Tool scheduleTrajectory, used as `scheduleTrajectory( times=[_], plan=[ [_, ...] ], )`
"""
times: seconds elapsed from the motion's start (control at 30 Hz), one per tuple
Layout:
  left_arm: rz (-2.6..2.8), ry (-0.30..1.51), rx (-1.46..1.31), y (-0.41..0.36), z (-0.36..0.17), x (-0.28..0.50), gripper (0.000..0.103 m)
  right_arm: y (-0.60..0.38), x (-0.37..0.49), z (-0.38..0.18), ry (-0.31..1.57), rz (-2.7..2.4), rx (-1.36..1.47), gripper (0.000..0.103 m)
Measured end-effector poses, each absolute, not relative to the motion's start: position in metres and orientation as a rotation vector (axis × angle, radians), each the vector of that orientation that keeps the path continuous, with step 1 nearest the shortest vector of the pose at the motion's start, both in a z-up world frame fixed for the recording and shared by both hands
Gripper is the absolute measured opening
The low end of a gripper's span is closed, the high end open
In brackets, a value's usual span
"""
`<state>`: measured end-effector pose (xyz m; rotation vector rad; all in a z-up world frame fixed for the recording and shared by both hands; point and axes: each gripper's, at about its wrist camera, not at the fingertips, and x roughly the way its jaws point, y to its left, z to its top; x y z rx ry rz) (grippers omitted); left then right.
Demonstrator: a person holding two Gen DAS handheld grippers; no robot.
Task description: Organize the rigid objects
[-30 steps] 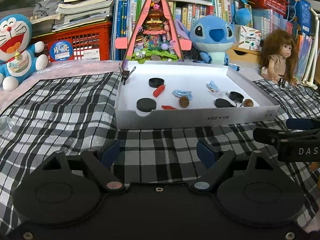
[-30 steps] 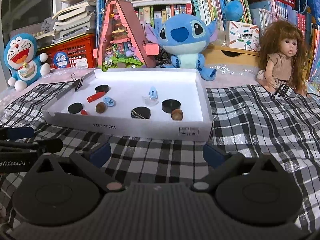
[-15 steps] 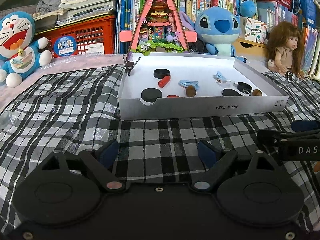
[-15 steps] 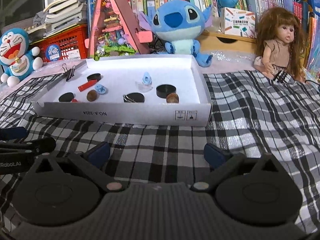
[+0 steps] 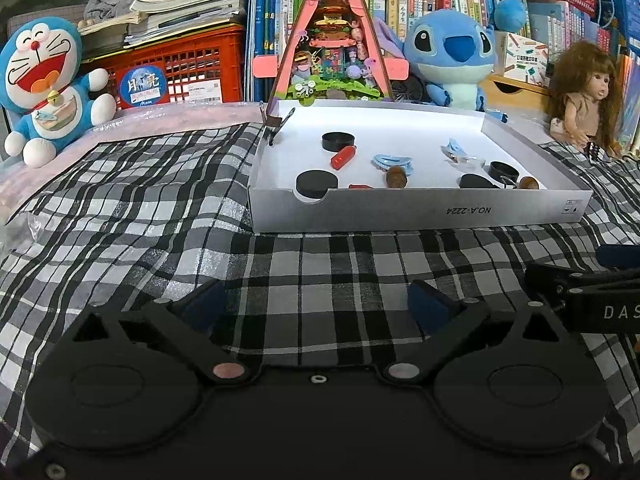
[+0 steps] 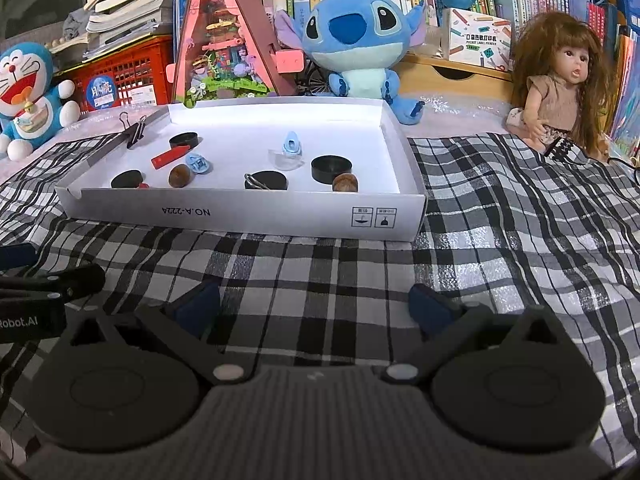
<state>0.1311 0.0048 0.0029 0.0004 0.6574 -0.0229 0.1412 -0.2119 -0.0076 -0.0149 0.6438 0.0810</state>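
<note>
A white cardboard tray (image 5: 416, 212) (image 6: 248, 214) lies on the plaid cloth ahead of both grippers. Inside it are black discs (image 5: 317, 184) (image 6: 331, 168), a red cylinder (image 5: 343, 157) (image 6: 170, 157), blue clips (image 5: 390, 159) (image 6: 291, 143) and brown nuts (image 5: 396, 176) (image 6: 345, 182). A binder clip (image 5: 276, 124) (image 6: 134, 130) sits on the tray's left rim. My left gripper (image 5: 314, 300) hovers over the cloth short of the tray; its jaws are opening and nothing is between them. My right gripper (image 6: 314, 304) is open and empty beside it.
Behind the tray stand a Doraemon plush (image 5: 44, 84), a pink triangular toy house (image 5: 332, 40), a Stitch plush (image 6: 356, 40) and a doll (image 6: 560, 84). A red crate (image 5: 180, 72) and bookshelves back them. Plaid cloth (image 6: 520, 220) spreads to the tray's right.
The left jaws have spread a little wider. Both hands have stayed almost where they were, and nothing in the tray has moved.
</note>
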Motion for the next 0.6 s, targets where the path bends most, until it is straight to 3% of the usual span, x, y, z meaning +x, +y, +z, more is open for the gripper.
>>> scheduleTrajectory(
  times=[0.6],
  plan=[
    [-0.018, 0.66, 0.001, 0.0052, 0.002, 0.1309, 0.102, -0.2143, 0.1416, -0.0073, 0.642, 0.087, 0.004, 0.103]
  ],
)
